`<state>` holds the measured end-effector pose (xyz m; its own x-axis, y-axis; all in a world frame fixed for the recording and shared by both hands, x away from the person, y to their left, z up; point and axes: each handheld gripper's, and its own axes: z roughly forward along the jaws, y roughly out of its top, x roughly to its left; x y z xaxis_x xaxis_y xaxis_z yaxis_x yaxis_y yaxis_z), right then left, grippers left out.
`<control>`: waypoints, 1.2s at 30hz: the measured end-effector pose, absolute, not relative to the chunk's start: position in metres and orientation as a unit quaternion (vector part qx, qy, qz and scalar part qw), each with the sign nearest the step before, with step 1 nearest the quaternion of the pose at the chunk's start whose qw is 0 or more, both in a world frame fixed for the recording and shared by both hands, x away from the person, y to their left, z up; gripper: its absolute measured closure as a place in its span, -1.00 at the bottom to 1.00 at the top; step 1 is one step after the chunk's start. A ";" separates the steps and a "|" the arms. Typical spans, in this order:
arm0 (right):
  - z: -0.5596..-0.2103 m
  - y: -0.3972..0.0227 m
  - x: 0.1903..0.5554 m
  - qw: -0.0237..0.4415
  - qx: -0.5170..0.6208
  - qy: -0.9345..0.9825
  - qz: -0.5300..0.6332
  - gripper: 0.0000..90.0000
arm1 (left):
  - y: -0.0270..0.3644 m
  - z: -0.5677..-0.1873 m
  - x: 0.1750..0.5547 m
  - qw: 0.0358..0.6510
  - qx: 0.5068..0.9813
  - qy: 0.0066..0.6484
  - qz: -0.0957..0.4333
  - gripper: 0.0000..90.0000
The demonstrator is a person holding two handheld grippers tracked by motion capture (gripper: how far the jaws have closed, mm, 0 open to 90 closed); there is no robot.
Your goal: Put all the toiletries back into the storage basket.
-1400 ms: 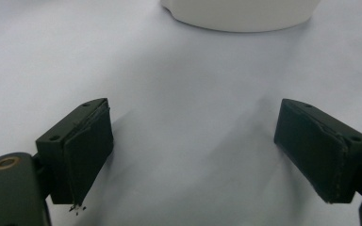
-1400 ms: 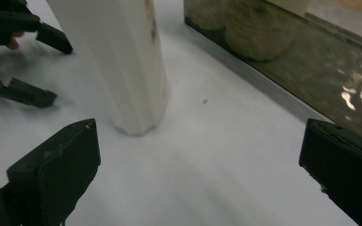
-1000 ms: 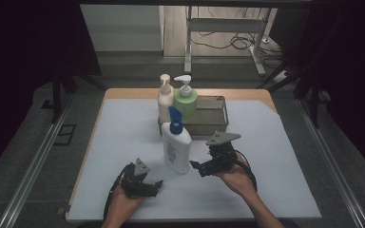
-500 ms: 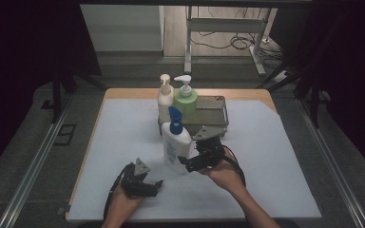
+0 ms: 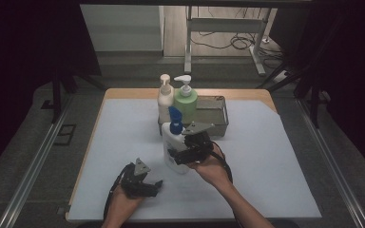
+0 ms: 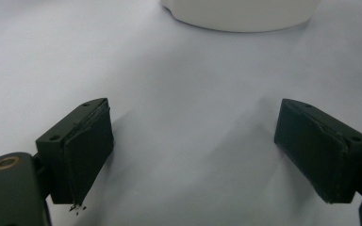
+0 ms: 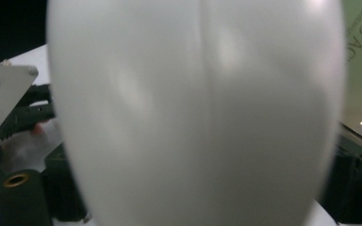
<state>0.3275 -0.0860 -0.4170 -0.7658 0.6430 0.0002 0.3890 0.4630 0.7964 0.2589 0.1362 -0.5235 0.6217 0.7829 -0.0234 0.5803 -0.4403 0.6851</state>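
White bottle: the white bottle (image 5: 172, 147) with the blue pump top stands upright on the white table (image 5: 275, 156), just in front of the metal tray (image 5: 215, 115), near the middle.
Right gripper: your right gripper (image 5: 184, 154) is at the bottle's right side; its jaws have just been closing, with the bottle's body (image 7: 198, 113) between them. They stand wide, one on each side of it. You cannot tell whether the pads press on it yet.
Left gripper: your left gripper (image 6: 193, 150) rests low over the table, jaws wide apart and holding nothing, near the bottle's base (image 6: 240, 14).
Done: the reach to the bottle looks finished.
Left: a firm grip and any lift look not yet done.
Behind: a cream bottle (image 5: 165, 96) and a green bottle (image 5: 186, 100) stand at the tray's left end.
Hard to see: the right gripper view is blurred by the close bottle; pad contact is hidden.
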 end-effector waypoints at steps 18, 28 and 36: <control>-0.410 -0.075 0.326 0.156 0.301 0.843 0.418 -0.14 | 0.136 -0.523 0.259 0.337 0.835 0.407 0.150 -0.73; -0.405 -0.076 0.322 0.151 0.283 0.855 0.407 -0.12 | 0.136 -0.524 0.259 0.338 0.833 0.410 0.151 -0.73; -0.393 -0.087 0.325 0.129 0.283 0.860 0.405 -0.12 | 0.136 -0.524 0.259 0.338 0.834 0.410 0.151 -0.73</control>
<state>0.3245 -0.0872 -0.3930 -0.8068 0.5908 0.0072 0.3814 0.5114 0.7701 0.2587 0.1359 -0.5236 0.6178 0.7859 -0.0263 0.5825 -0.4349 0.6867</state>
